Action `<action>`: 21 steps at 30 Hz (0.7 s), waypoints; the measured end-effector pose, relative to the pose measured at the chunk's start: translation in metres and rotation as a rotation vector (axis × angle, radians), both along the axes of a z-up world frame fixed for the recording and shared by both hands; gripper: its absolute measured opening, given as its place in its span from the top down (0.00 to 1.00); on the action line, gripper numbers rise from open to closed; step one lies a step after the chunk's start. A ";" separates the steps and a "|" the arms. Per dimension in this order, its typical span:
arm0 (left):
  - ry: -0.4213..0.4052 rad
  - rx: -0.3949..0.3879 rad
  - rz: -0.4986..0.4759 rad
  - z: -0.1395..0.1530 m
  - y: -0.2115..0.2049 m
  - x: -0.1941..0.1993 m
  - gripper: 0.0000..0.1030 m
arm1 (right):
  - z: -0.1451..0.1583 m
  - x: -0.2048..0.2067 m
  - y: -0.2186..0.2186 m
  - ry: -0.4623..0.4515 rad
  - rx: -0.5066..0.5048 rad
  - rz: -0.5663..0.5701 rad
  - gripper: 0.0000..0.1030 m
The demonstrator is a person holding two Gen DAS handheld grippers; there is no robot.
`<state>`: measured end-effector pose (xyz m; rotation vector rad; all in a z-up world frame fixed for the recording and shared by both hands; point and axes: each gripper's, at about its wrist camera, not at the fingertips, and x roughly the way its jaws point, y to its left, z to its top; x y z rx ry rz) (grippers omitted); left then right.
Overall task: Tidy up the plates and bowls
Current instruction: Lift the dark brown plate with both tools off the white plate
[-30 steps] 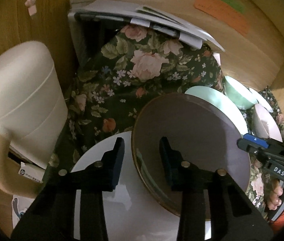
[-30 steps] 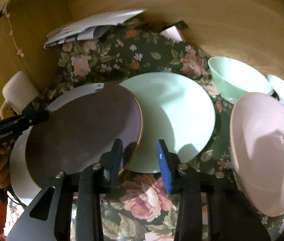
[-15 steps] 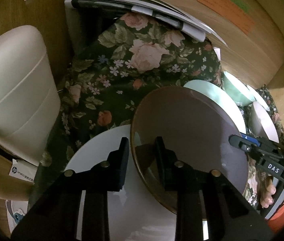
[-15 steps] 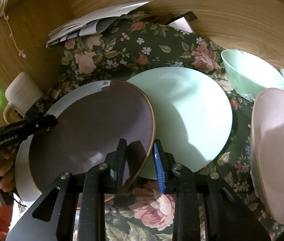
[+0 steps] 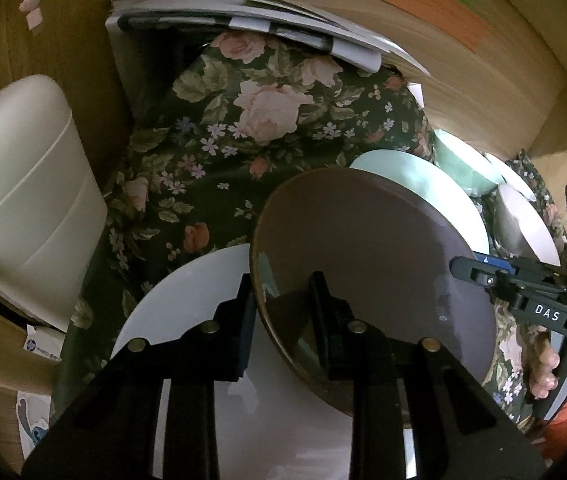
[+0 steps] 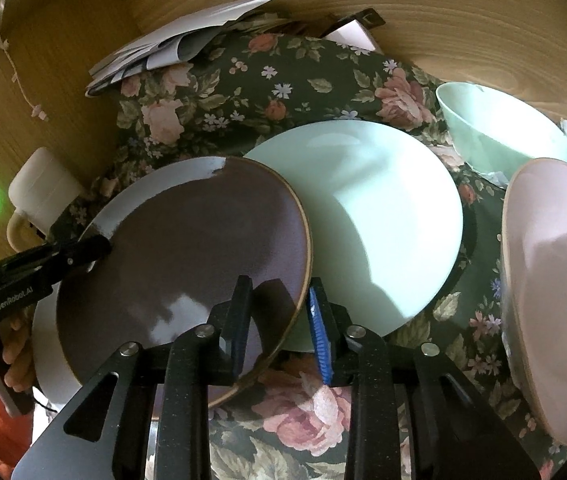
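With both tools on the same dish, this one comes down to balance. The brown plate (image 5: 363, 260) sits tilted over the white plate (image 5: 187, 300) on the floral cloth (image 5: 203, 160), and its far edge overlaps the mint plate (image 6: 375, 220). The left gripper (image 5: 279, 292) is narrow and clamped on the brown plate's near rim, with 1 finger outside the lip and 1 inside the well.

Across the way, the right gripper (image 6: 279, 296) has its jaws opening. The opposite rim lies between them, and a sliver of gap shows beside the blue pad, so I read that side as letting go rather than gripping.

My call is that the brown plate is being settled onto the white plate as the start of a stack, and it is not yet lying flat. To do it well, the left side has to carry the load alone while the right clears the rim. That means a firm pinch and no twist at the wrist. The free edge should go down first and slide off the mint plate, so the brown plate centres over the white one. Only when it lies level should the left pinch ease off.

The risk is a glazed rim slipping out of a single pinch and clattering onto the plate below.

The mint bowl (image 6: 499, 128) and pink bowl (image 6: 551, 280) wait off to the right, apart from the plates.
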<state>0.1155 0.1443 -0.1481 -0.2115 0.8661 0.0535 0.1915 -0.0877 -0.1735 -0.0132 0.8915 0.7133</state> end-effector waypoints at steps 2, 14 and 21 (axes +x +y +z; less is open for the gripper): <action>-0.003 0.011 -0.005 0.000 -0.002 -0.001 0.74 | 0.000 -0.001 -0.001 0.004 -0.001 -0.001 0.71; 0.002 0.035 0.009 -0.002 -0.004 -0.002 0.72 | 0.004 -0.010 -0.002 -0.069 0.007 -0.025 0.74; -0.013 0.041 0.018 0.000 -0.007 -0.009 0.72 | 0.006 -0.013 -0.005 -0.090 0.011 -0.027 0.75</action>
